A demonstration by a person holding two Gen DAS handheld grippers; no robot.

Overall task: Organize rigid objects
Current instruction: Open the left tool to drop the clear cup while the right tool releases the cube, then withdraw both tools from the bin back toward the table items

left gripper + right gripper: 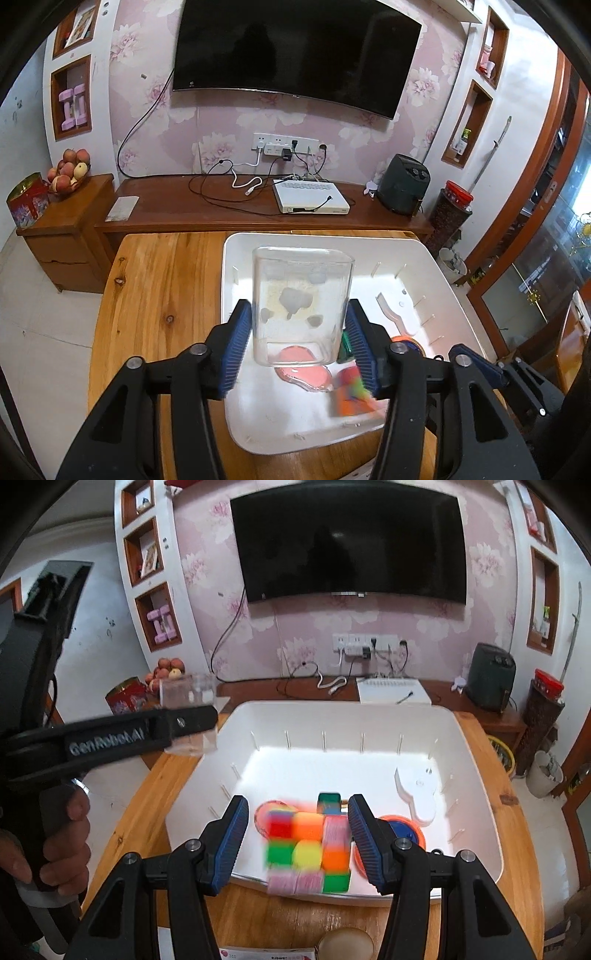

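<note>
Your left gripper (299, 338) is clamped on the clear square plastic jar (301, 306), held upright above the white plastic bin (436, 273) on the wooden table (166, 288). Your right gripper (295, 843) is spread wide; the blurred multicoloured puzzle cube (308, 849) sits between its fingers without touching the blue pads (364, 842), over the bin's near edge. A pink round lid (304, 369) lies on the bin floor.
</note>
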